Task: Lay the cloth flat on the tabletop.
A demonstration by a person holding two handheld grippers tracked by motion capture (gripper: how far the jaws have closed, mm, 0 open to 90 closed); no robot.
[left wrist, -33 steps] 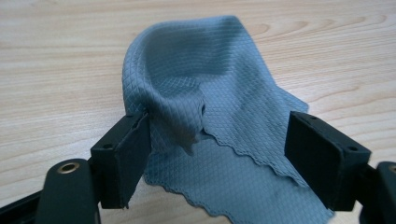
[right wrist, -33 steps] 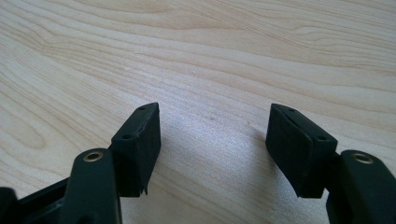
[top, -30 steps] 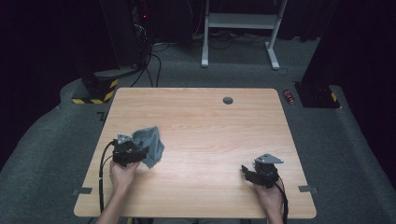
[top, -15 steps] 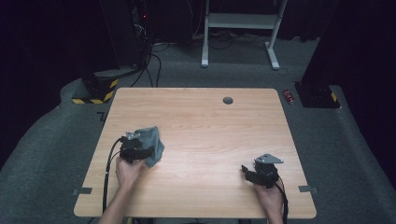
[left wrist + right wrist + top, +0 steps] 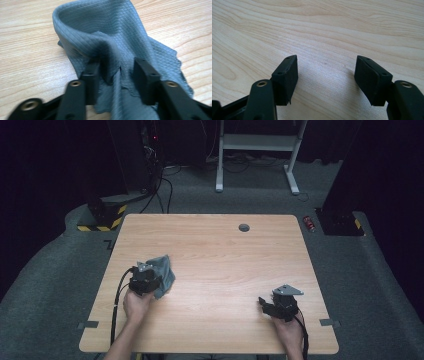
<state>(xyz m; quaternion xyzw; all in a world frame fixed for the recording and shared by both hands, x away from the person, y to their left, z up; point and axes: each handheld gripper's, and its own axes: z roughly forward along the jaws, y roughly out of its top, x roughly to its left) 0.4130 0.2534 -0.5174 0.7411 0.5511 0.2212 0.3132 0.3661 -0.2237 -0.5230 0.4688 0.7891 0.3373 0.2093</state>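
Cloth (image 5: 162, 272): grey-blue, diamond weave, bunched up on the left half of the worktop (image 5: 220, 245), well in from the edges. No clean long axis; from the high view the heap runs roughly front-to-back, far end leaning slightly right. In the left gripper view the cloth (image 5: 117, 45) humps up in a rolled fold at top left and spreads flat toward lower right, with a frayed edge on that right side.

Left claw (image 5: 150, 279): sits at the near-left edge of the cloth, pointing away from the person and a bit right. Left claw (image 5: 117, 72) jaws are partly apart with a ridge of fabric standing between them; one jaw presses into the fold, the other lies on the flat part. Can't tell if it's actually pinching; looks loose. Left hand (image 5: 136, 304) behind it, forearm coming straight up from the bottom edge, cable looping off to the left.

Right claw (image 5: 264, 304): near-right part of the worktop, well apart from the cloth, pointing left. Right claw (image 5: 325, 72) jaws wide apart, nothing between them, bare wood underneath, held low. Right hand (image 5: 287, 327) behind, grey plate on top.
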